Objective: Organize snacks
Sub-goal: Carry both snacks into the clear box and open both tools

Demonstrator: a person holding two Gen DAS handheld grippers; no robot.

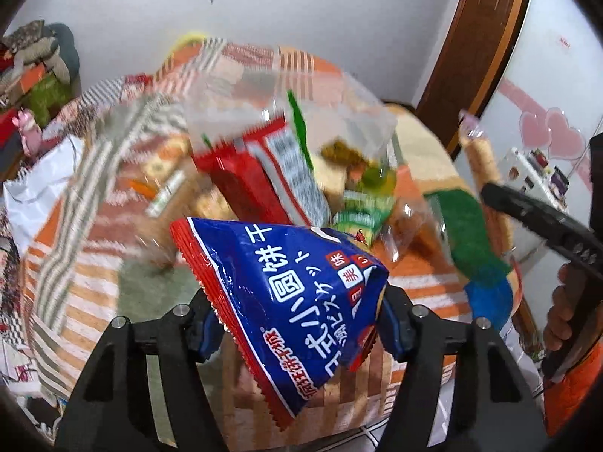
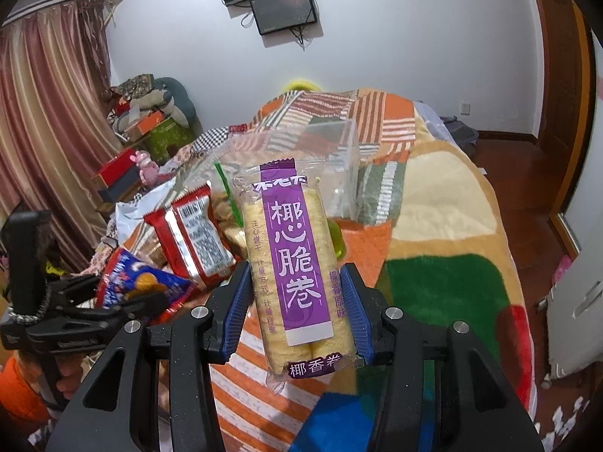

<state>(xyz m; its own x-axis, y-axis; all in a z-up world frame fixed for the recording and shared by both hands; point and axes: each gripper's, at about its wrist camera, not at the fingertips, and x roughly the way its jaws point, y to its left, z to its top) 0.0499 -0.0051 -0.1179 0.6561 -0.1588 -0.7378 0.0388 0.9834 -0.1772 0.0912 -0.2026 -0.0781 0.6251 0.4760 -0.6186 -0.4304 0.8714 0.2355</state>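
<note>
My left gripper [image 1: 297, 324] is shut on a blue biscuit packet [image 1: 286, 293] with a red serrated edge and holds it above the bed. It also shows in the right wrist view [image 2: 143, 282], at the left. My right gripper [image 2: 297, 312] is shut on a long clear packet of yellow rolls with a purple label [image 2: 294, 260], held upright. That packet shows in the left wrist view [image 1: 480, 150] at the right. A clear plastic box [image 2: 335, 158] stands on the bed behind. A red packet [image 2: 196, 233] and other snacks lie by it.
A patchwork blanket [image 2: 444, 271] in orange, green and cream covers the bed. Boxes and clothes [image 2: 150, 120] are piled at the far left by a curtain. A wooden door frame [image 1: 486, 37] and a white wall stand beyond the bed.
</note>
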